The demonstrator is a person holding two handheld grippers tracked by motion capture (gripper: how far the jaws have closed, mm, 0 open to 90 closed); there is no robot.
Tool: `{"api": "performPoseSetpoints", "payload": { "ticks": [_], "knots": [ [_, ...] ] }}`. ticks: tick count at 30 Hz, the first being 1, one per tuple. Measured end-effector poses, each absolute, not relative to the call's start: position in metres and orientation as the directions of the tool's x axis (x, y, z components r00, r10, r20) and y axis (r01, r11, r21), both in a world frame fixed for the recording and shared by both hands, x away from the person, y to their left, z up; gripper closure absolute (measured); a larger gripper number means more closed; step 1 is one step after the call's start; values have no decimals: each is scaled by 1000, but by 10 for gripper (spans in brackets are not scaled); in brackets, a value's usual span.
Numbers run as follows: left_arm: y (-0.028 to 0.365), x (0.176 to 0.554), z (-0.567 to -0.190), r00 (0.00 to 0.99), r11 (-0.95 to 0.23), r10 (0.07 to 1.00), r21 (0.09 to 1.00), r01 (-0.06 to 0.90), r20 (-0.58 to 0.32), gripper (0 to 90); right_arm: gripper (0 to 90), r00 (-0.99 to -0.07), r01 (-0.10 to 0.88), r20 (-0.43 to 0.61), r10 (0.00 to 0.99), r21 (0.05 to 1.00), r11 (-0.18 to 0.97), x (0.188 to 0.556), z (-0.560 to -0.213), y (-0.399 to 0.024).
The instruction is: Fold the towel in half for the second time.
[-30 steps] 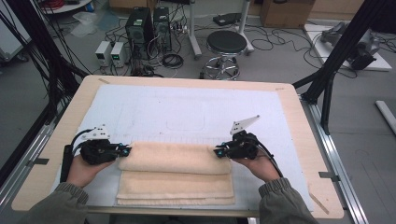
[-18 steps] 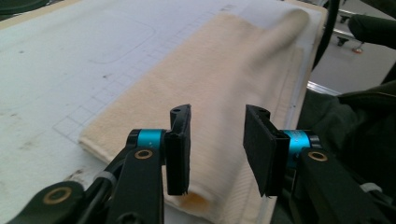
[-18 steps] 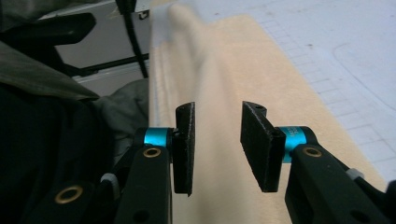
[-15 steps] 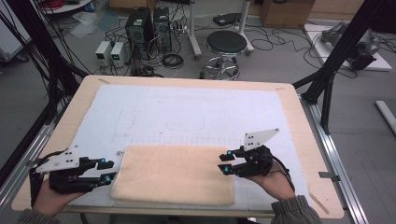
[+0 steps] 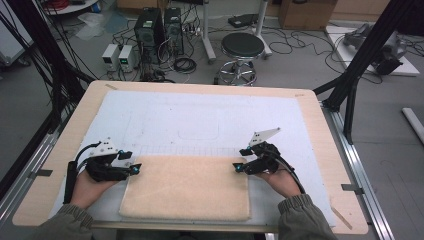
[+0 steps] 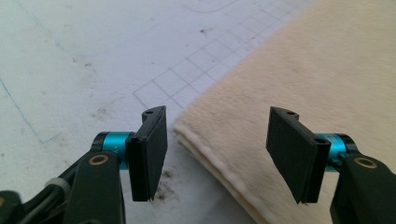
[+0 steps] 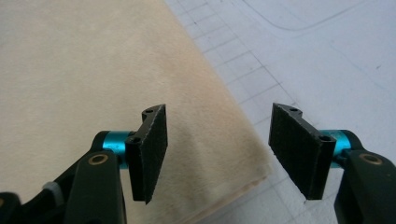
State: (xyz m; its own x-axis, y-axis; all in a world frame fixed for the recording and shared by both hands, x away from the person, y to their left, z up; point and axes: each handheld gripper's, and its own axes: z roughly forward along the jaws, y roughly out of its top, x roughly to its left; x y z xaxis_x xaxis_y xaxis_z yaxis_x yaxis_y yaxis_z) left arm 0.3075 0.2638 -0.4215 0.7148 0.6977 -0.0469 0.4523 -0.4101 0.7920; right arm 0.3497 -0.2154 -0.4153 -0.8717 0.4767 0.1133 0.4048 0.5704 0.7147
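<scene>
A folded cream towel [image 5: 187,187] lies flat on the white mat [image 5: 200,120] near the table's front edge. My left gripper [image 5: 134,167] sits at the towel's far left corner, and its jaws have just been opening. In the left gripper view the left gripper [image 6: 217,154] stands open above the towel's folded corner [image 6: 196,126], pads clear of the cloth. My right gripper [image 5: 239,166] is at the far right corner, jaws also just opened. In the right gripper view the right gripper [image 7: 219,154] hovers open over the towel's right edge [image 7: 243,154], not touching it.
A wooden table rim [image 5: 320,130] frames the mat, which carries a faint printed grid [image 6: 187,70]. Black frame posts [image 5: 360,65] stand at the right. Beyond the table are a stool [image 5: 242,47], computer cases [image 5: 157,30] and floor cables.
The towel's rolled far part has been folded forward, so it now lies as one flat rectangle. Both grippers came toward the front with it, let go and now stand open at its far corners.
</scene>
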Motion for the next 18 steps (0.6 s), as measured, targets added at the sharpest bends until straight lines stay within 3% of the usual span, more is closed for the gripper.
{"api": "performPoseSetpoints", "payload": {
  "ticks": [2,4,6,8,9,12,18],
  "knots": [
    [261,316,-429,712,-417,699,766,489,-74,372,373,-866,425,134,481,704,569,355,-421,-215],
    [259,321,-435,718,-417,684,740,528,-128,392,461,-868,450,183,461,682,576,358,-427,-213],
    [261,324,-436,727,-409,665,731,546,-171,483,586,-872,456,205,444,668,588,359,-431,-210],
    [261,323,-434,743,-413,645,737,535,-177,686,739,-879,448,209,429,675,587,360,-430,-210],
    [260,322,-433,742,-414,649,738,532,-170,734,770,-883,440,210,420,680,586,360,-429,-210],
    [256,320,-426,721,-410,683,757,509,-115,792,796,-880,424,170,443,701,574,361,-422,-210],
    [243,337,-405,645,-369,764,806,463,-21,796,798,-847,434,129,516,727,532,378,-410,-210]
  ]
}}
